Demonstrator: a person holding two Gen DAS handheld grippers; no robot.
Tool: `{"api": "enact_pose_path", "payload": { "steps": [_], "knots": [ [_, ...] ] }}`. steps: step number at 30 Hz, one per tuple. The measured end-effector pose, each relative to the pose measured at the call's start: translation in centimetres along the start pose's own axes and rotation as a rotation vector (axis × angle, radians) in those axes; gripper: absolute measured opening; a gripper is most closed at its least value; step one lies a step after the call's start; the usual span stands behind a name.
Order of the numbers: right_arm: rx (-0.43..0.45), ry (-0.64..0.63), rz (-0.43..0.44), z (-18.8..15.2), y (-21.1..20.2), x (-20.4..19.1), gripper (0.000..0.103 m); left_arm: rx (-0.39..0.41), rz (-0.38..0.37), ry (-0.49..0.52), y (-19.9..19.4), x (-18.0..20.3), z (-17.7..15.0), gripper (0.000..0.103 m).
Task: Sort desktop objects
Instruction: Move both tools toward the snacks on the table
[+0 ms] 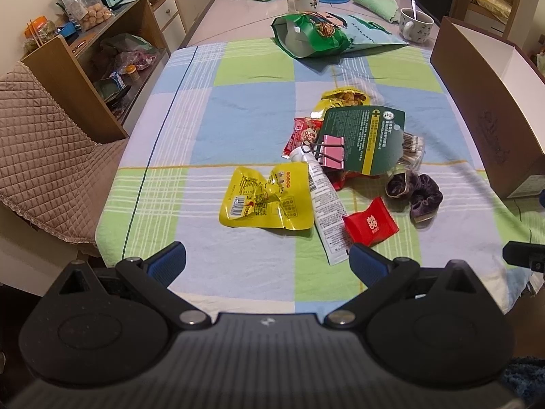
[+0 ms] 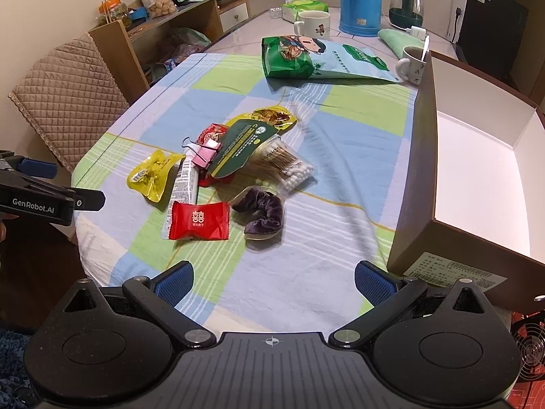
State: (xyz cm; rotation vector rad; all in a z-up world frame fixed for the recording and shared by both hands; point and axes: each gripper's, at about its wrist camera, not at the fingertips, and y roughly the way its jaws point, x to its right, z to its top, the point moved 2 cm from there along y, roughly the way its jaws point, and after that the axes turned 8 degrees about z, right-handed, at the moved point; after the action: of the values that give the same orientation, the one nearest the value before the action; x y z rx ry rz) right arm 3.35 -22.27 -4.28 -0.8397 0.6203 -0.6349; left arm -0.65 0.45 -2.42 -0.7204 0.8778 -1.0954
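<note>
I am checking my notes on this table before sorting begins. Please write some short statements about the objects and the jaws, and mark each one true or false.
1. The pink binder clip lies on the white tube. True.
2. The brown box already holds several objects. False: its white inside shows nothing.
3. The jaws of the left gripper hold the red candy packet. False: they stand open and empty.
4. The purple scrunchie lies right of the red candy packet. True.
5. The jaws of the right gripper stand open. True.
</note>
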Motion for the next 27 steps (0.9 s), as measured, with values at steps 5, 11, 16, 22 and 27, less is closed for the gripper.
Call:
{"api": "enact_pose_path", "payload": {
  "steps": [5, 11, 16, 22, 27],
  "knots": [
    [-0.002, 0.01, 0.005, 0.3, 0.4, 0.3, 0.103, -0.006, -0.015, 0.006, 0.5, 0.0, 0.4, 0.101],
    [0.013, 0.032, 0.003, 0.6, 1.2, 0.9, 0.103, -0.012, -0.032, 0.004, 1.3, -0.3, 0.6, 0.101],
    [0.034, 0.049, 0.003, 1.0, 2.9, 1.6, 0.103, -0.013, -0.04, -0.007, 2.2, -0.9, 0.7, 0.101],
    [0.009, 0.051, 0.038, 1.4, 5.5, 1.8, 0.078, 0.001, -0.064, -0.005, 3.4, -1.5, 0.7, 0.101],
    [0.002, 0.03, 0.041, 2.0, 7.5, 1.7, 0.078, 0.008, -0.092, 0.005, 4.6, -1.7, 0.7, 0.099]
  ]
}}
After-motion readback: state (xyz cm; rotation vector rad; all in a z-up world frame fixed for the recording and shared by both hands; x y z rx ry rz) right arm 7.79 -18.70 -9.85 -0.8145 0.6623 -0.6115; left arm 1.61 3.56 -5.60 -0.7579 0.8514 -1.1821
